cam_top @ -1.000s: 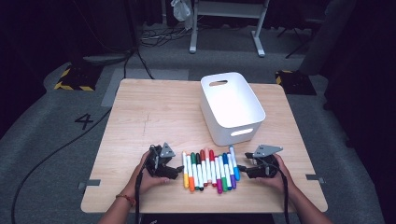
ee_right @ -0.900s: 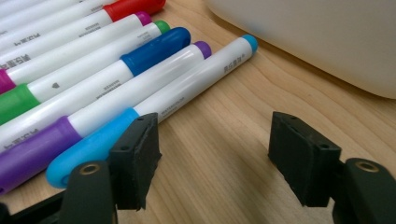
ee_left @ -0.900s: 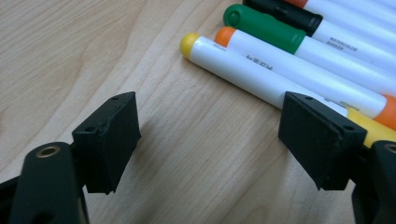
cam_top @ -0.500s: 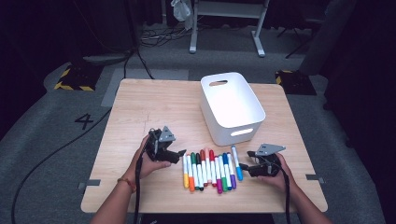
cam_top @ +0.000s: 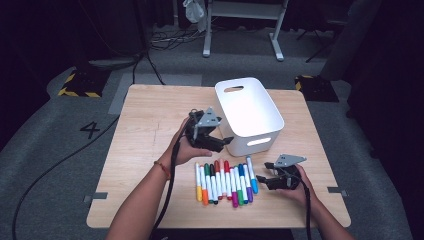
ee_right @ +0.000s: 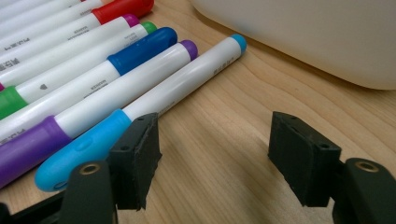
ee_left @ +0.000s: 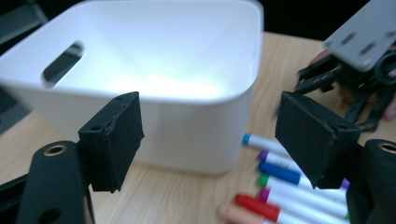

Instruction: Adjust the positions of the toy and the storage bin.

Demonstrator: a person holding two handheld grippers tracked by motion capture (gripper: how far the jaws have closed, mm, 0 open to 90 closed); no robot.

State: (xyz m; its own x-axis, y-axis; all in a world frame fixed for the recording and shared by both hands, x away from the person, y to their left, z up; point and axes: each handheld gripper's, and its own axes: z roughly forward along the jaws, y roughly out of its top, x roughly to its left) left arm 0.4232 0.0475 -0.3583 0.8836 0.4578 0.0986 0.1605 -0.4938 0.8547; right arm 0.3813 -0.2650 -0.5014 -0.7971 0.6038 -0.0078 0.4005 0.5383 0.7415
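A row of several coloured markers (cam_top: 225, 182) lies on the wooden table (cam_top: 145, 130) near its front edge. A white bin (cam_top: 250, 107) stands behind them, empty inside as far as the left gripper view shows. My left gripper (cam_top: 222, 142) is held in the air by the bin's near left corner, open. Its jaws have just closed a little, with nothing between them (ee_left: 210, 135). My right gripper (cam_top: 262, 180) rests low at the right end of the row, open (ee_right: 215, 149). The light blue marker (ee_right: 177, 88) lies just outside its left jaw.
A black cable (cam_top: 60, 165) runs over the grey floor left of the table. Bare wood lies left of the bin and of the markers. The bin's wall (ee_right: 303, 37) stands close ahead of the right gripper.
My left gripper has risen from the left end of the marker row and moved back and right to the bin's front corner. The right gripper has stayed put.
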